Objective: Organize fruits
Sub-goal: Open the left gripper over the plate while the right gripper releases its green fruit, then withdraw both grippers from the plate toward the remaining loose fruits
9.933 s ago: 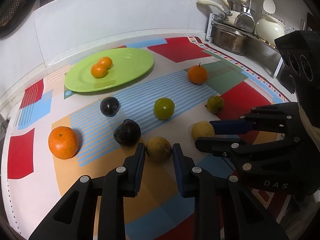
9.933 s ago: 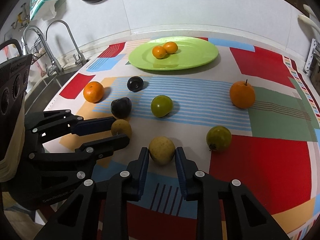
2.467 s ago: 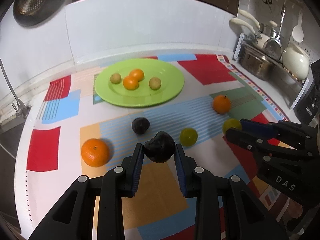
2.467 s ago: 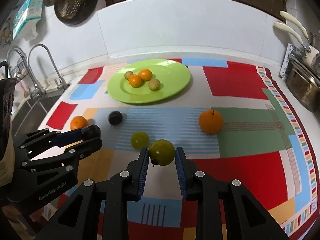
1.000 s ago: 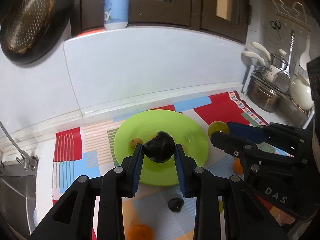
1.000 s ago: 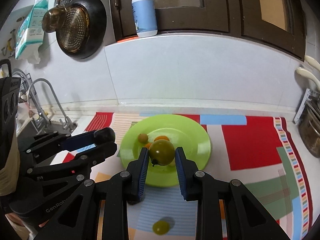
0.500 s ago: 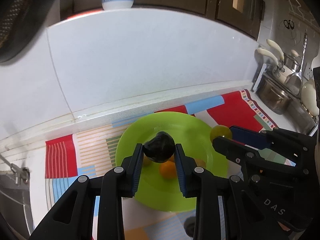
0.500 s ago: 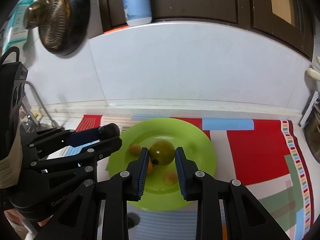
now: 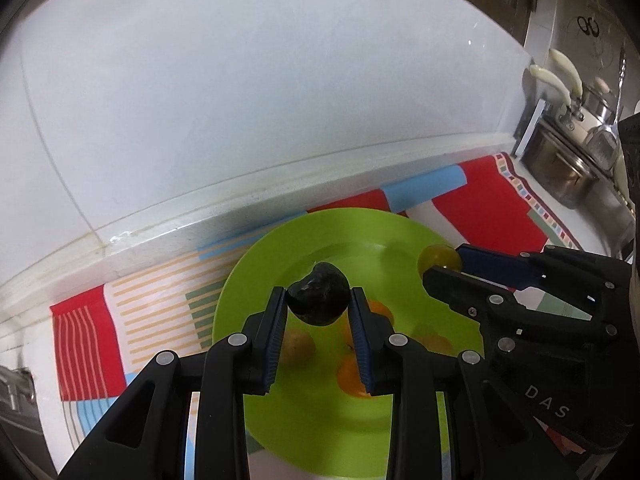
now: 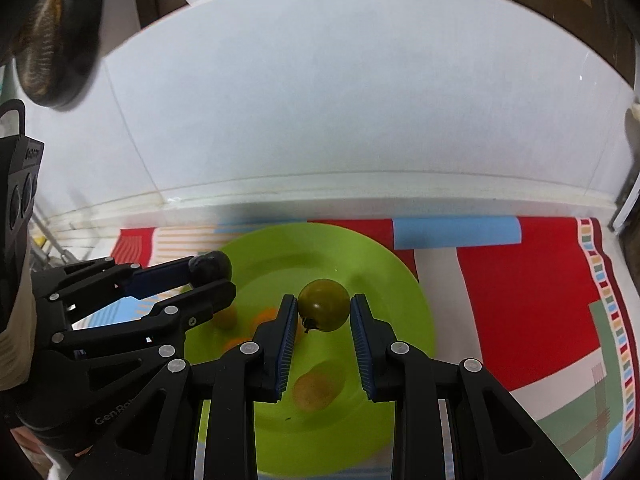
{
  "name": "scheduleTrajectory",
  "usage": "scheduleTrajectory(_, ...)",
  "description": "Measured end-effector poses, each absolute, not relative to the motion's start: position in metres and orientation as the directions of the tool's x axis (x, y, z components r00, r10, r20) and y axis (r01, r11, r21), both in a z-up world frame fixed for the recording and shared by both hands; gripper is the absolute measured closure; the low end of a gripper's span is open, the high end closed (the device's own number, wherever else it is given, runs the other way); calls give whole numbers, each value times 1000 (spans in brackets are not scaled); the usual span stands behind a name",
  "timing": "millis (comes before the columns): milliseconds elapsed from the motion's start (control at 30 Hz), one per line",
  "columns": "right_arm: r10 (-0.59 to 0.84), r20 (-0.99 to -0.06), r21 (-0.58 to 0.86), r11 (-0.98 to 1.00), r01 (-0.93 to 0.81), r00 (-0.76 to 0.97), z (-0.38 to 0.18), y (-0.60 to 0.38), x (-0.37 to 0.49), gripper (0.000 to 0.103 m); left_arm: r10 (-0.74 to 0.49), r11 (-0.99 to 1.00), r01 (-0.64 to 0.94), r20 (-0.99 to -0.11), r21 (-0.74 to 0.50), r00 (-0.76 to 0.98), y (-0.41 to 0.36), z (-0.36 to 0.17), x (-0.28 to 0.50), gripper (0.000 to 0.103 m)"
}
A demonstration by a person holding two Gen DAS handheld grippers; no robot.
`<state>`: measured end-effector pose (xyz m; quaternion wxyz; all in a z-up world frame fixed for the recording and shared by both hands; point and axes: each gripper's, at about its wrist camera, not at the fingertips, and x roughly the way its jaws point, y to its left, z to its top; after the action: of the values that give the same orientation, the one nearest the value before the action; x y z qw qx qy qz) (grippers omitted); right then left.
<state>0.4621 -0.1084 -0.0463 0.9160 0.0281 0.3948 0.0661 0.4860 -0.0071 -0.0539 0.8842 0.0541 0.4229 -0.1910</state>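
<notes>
Left wrist: plum point(image 9: 319, 299) between fingers point(image 9: 276, 334)

Right gripper point(image 10: 323, 311) clamped on green fruit point(image 10: 324, 310) above green plate point(image 10: 412, 300); left gripper point(image 10: 214, 276) at left grips dark fruit point(image 10: 211, 265).

Left gripper point(image 9: 319, 308): matte black plastic linkage, open triangular cut-outs in the arms, silver round screw heads at each pivot. Fingers carry blue ribbed pads point(image 9: 276, 344) on their inner faces. Seen from the right wrist view at 9 o'clock, its body bears pale lettering "GenRo…", partly cut off, and a black housing with round holes.

Right gripper point(image 10: 323, 312): same black linkage, silver screws, blue ribbed pads point(image 10: 289, 344). In the left wrist view at 3 o'clock its side reads "DAS" in grey letters.
</notes>
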Motion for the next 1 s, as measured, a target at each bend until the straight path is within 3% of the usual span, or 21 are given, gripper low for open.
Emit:
scheduleTrajectory(267,139,-737,109,990,-88,661,-59,-112,473,75,-291,917,394,-785,-65,546,-14,-64,498,71)
scheduleTrajectory(367,131,-738,107,991,-76,662,-59,-114,475,74,-285,922,382,-781,-64,555,-13,-62,498,61)
scheduleTrajectory(467,130,-738,114,991,-67,663,-58,-117,474,69,-283,924,378,-774,-61,567,-11,-57,494,60)
scheduleTrajectory(900,143,-671,131,989,-74,728,-22,-122,424,68,-253,938,346,-739,-28,624,-1,-17,439,59)
scheduleTrajectory(1000,154,-651,140,987,-81,743,-12,-123,408,68,-249,940,339,-721,-21,646,1,-6,422,55)
